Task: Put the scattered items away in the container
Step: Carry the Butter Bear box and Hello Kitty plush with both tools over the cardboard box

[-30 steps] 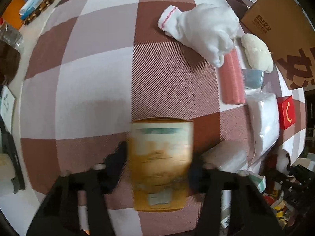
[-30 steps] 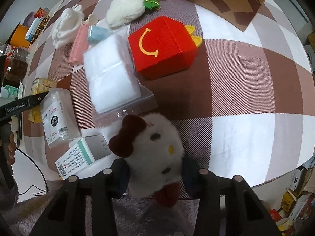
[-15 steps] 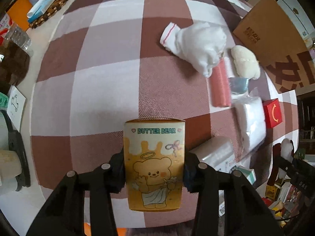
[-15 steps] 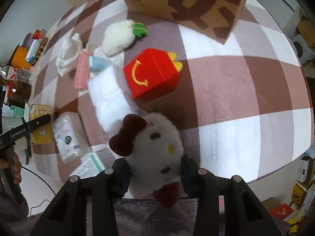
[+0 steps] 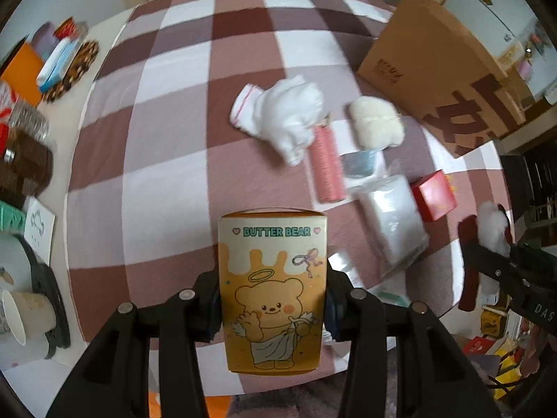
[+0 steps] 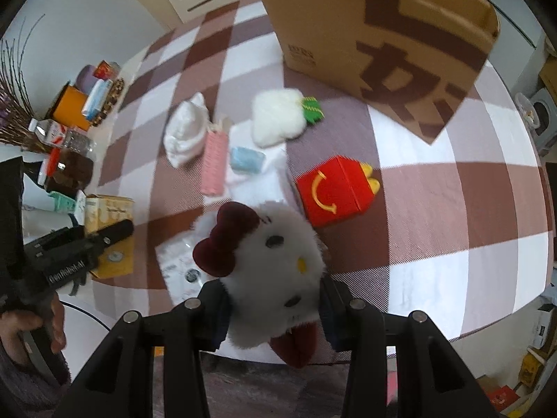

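Clamped upright between the left tongs point(image 5: 273, 299): a yellow Butter Bear box point(image 5: 273, 292), printed face toward the camera, held above the near edge of the checked desk point(image 5: 167, 160). Gripped by the right tongs point(image 6: 273, 308): a white plush cat point(image 6: 275, 261) with a dark red bow, lifted clear of the desk, face turned sideways. Tipped on its side at the far right of the desk: the brown cardboard box point(image 6: 379, 38), bold dark lettering on its wall.

Taking that cardboard box as landmark: just in front of it, a white plush radish point(image 6: 276, 116) with green leaves; nearer the camera from there, a red fries-shaped box point(image 6: 332, 191); to the left of the radish, a small blue packet point(image 6: 246, 159), a pink roll point(image 6: 214, 163) and a bunched white cloth point(image 6: 186, 132), all close together, the roll touching or nearly touching the cloth. Beyond the plush cat, partly covered by it, a clear bag of white tissue point(image 5: 393, 226) and a labelled plastic pack point(image 6: 181, 264). Between both held items and the cardboard box, this whole cluster.

Far left of the cardboard box, off the checked cloth: jars, bottles and an orange box point(image 6: 71, 108), blurred. Inside of the cardboard box not visible. Lower part of the plush cat hidden behind the tongs; print on the plastic pack too smeared to read.
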